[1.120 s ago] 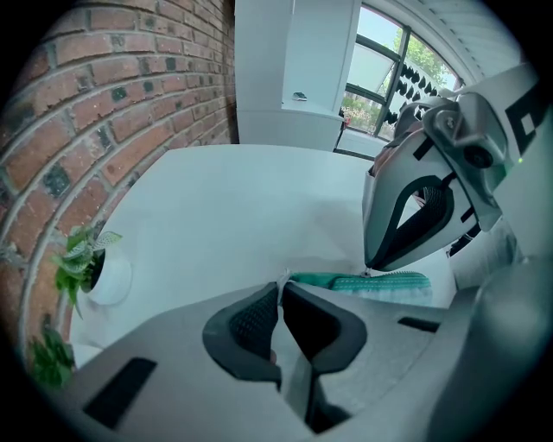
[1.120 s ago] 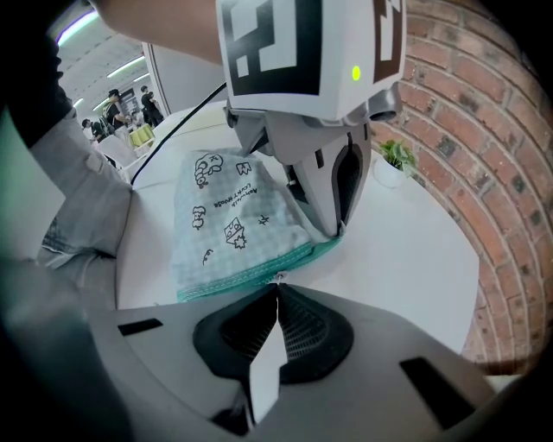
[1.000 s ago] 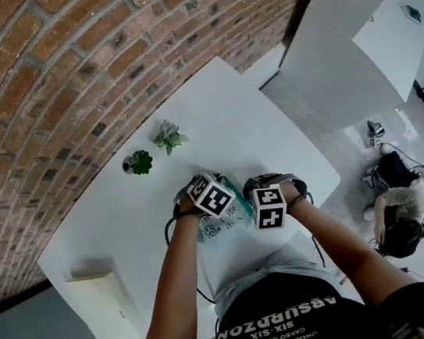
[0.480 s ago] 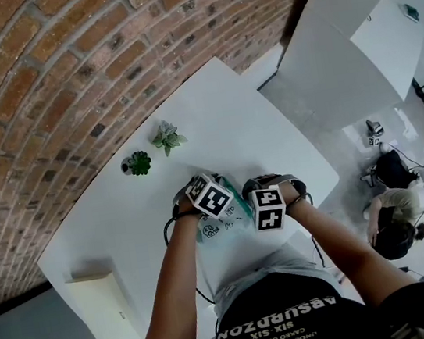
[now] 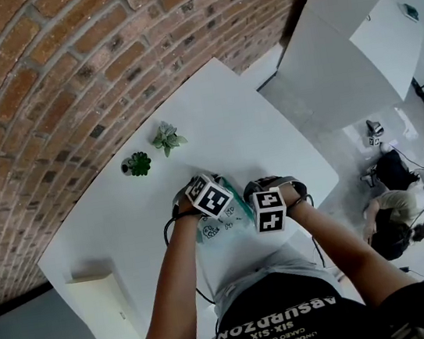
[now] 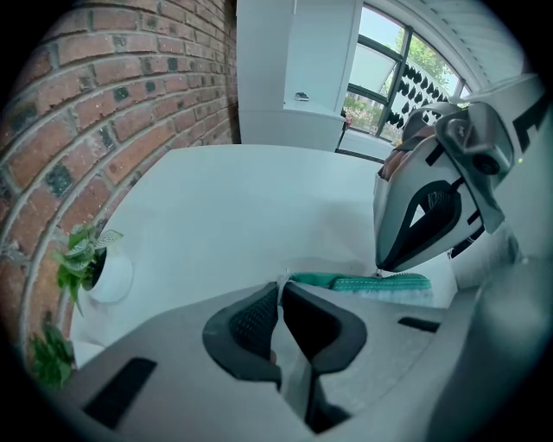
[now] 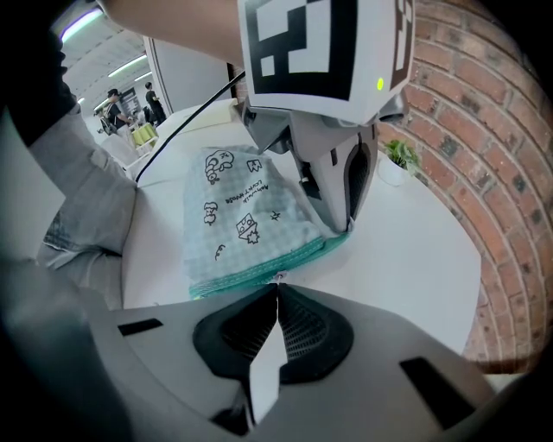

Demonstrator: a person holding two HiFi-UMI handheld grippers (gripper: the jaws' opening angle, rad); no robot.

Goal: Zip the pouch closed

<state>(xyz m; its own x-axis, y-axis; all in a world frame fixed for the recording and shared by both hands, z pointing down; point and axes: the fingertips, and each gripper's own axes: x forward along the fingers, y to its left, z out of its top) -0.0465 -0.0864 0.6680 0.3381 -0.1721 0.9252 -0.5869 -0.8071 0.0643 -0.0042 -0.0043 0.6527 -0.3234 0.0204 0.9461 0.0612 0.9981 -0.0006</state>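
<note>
The pouch (image 7: 246,220) is soft cloth with pale blue-green checks. It has little black cartoon drawings and some small print on it. A darker green zip edge (image 7: 259,274) runs along one long side. The pouch lies flat on the white worktop (image 5: 109,219), close to the side where the person stands, and it sits between the two grippers.

The left gripper (image 6: 281,289) has its jaws almost together and pinches one end of the pouch, by the zip edge. The right gripper (image 7: 276,289) has its jaws pressed together at the other end of the zip edge. A tiny shiny bit sits at their tips. We think it is the zip pull (image 7: 276,278), but it is too small for us to be sure.

We count one pouch and two grippers. There are two potted plants, one with pale leaves (image 5: 168,137) and one dark green (image 5: 140,163). There is also one pale box (image 5: 97,300) at the far left of the worktop.

The worktop stands against a red brick wall (image 5: 39,72). A big window (image 6: 389,78) shows past the end of it. On the grey floor (image 5: 322,116) to the right we see one person (image 5: 397,216) sitting low.
</note>
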